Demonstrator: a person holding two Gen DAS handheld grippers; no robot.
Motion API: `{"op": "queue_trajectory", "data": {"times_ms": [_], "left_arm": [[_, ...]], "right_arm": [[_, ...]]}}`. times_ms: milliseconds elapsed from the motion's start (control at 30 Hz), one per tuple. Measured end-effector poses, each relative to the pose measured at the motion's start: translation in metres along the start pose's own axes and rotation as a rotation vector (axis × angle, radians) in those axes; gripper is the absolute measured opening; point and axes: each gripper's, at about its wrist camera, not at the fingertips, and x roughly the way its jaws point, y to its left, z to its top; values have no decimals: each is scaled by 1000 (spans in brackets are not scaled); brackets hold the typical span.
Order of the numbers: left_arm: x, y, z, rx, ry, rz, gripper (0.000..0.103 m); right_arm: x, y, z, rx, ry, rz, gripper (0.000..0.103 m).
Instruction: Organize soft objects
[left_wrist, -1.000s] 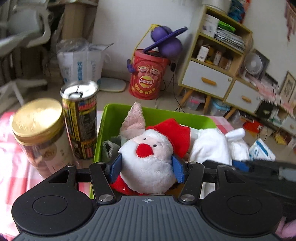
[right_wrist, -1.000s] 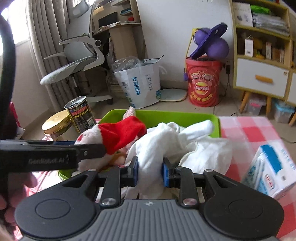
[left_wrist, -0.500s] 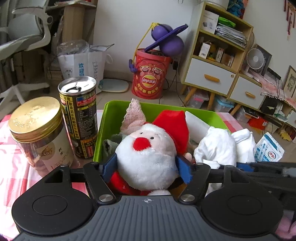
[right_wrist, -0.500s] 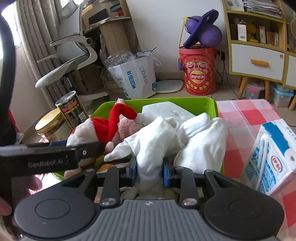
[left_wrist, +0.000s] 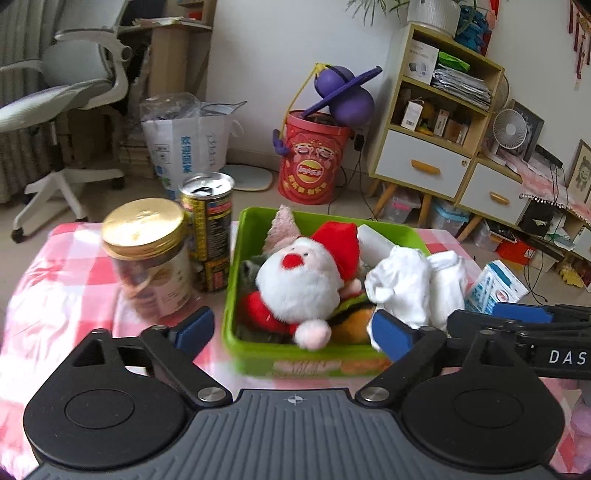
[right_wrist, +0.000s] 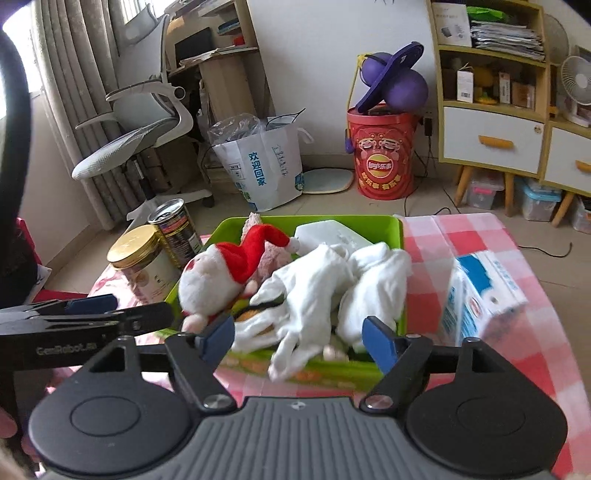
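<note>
Left gripper (left_wrist: 291, 330) held just short of the green bin (left_wrist: 232, 280), blue-padded fingers (left_wrist: 194, 328) spread wide and pinching nothing; right gripper (right_wrist: 297, 338) likewise near the bin's front wall, fingers (right_wrist: 378, 343) spread wide apart and empty; Santa plush (left_wrist: 301, 284) lying inside the bin on its back, red hat pointing toward the far wall, one pink-tipped limb resting on the near rim; white gloves (right_wrist: 314, 291) heaped in the bin beside the plush on the right, fingers of one glove draped over the front rim; pink plush piece (left_wrist: 282, 227) poking up behind Santa; flat white pack (right_wrist: 328, 232) leaning at the far side; gold-lidded jar (left_wrist: 147, 258) and tall can (left_wrist: 208, 232) standing touching each other just left of the bin on the pink checked table (left_wrist: 59, 280); blue-and-white carton (right_wrist: 480, 291) tilted just right of the bin.
</note>
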Motion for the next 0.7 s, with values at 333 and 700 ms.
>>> {"op": "queue_trajectory", "data": {"times_ms": [333,700], "left_arm": [[-51,-8,-28,-6,69,54,98],[-86,-23,-63,-39,135,155,98]], "right_arm": [[-50,17,-22,-33,14,-41,71],[-75,14,-52,33,112,-67,76]]}}
